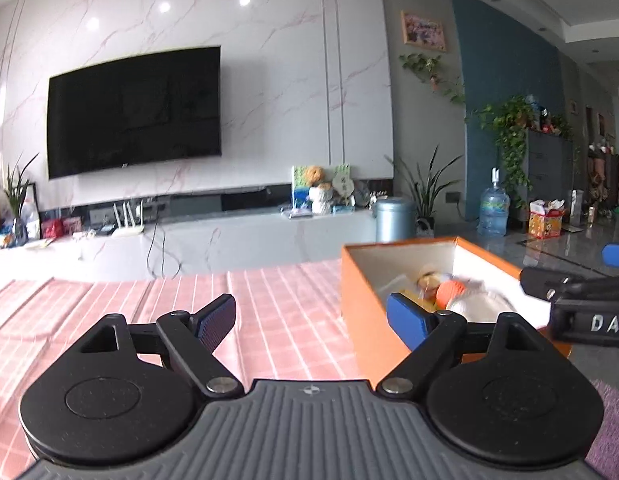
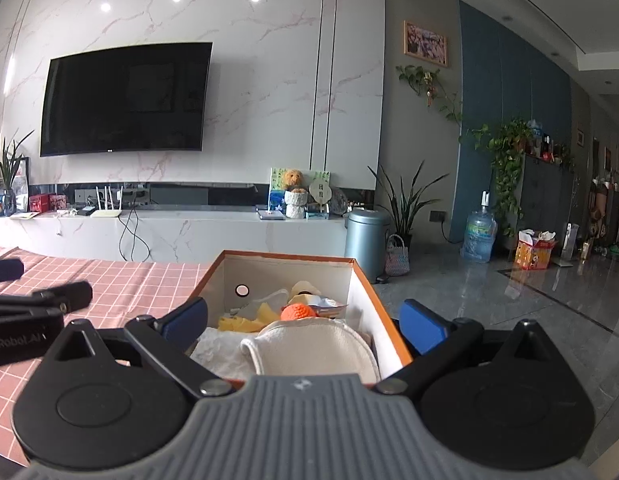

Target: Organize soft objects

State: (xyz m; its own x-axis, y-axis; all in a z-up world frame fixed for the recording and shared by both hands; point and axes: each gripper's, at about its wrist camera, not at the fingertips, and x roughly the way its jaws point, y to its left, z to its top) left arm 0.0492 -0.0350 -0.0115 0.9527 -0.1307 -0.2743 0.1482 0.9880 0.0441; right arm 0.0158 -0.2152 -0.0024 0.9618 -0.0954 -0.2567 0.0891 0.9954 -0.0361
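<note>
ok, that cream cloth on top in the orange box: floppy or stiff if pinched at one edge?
Probably floppy: the cream cloth lies folded and draped over the things beneath it. It looks thick with a stitched rim, so likely easy to pinch and not slippery. Lifted by one edge, it would probably unfold and hang.

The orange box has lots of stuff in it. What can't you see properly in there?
- Bottom of the orange box, right wrist view: covered by the cream cloth.
- Small toys behind the orange ball: half hidden, too small to name.
- Left wrist view: contents blurred, and the left gripper finger hides the near part.
</note>
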